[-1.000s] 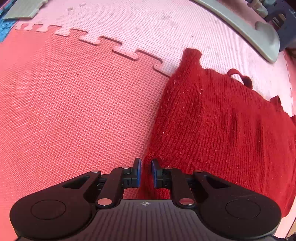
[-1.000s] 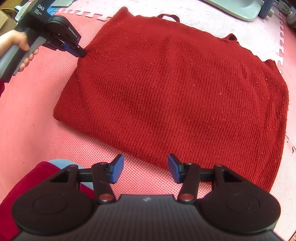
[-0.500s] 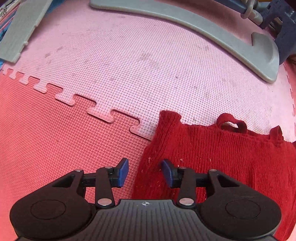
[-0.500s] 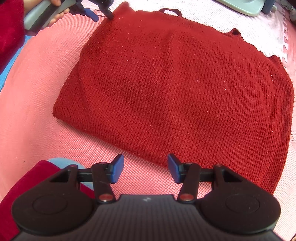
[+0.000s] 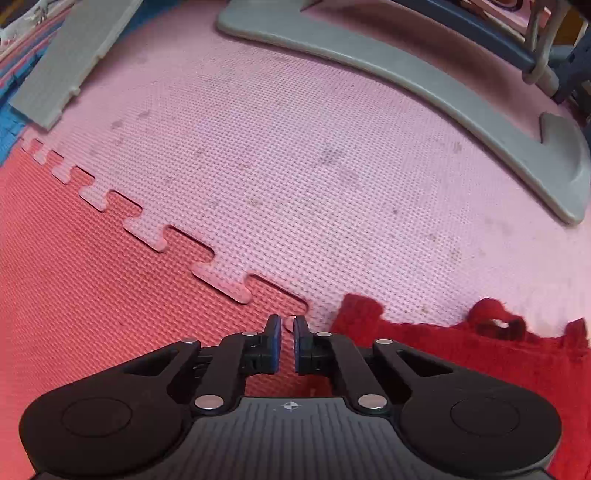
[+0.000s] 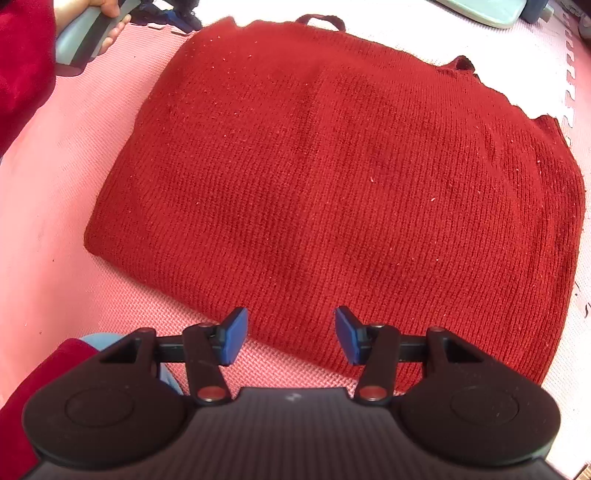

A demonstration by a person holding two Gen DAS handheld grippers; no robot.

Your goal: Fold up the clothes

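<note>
From the left wrist we see our left gripper (image 5: 287, 334) with its blue pads drawn almost together and nothing between them; its jaws have just been closing, and they closed on air, over the red floor mat (image 5: 92, 295) just beside the far left corner of the red sweater (image 5: 443, 350). The sweater's corner and its hanging loop (image 5: 495, 317) lie to the right of the pads, on the seam where the red mat meets the pink mat (image 5: 295, 166); a grey curved board (image 5: 461, 110) sits well beyond. We judge that we are between folds: the corner has been let go or tidied, not gripped. From the right wrist we see the sweater (image 6: 332, 177) lying flat on the floor as a broad, roughly squared bundle, already folded at least once by the look of its thick left edge. Our right gripper (image 6: 291, 330) hangs above the near hem with its jaws standing apart, holding nothing. The left gripper (image 6: 173, 16) shows at the far left corner, held in a hand (image 6: 107, 14). The next move, we think, calls for both grippers to pinch matching corners on one side, through all layers, and carry that edge across evenly.
</note>
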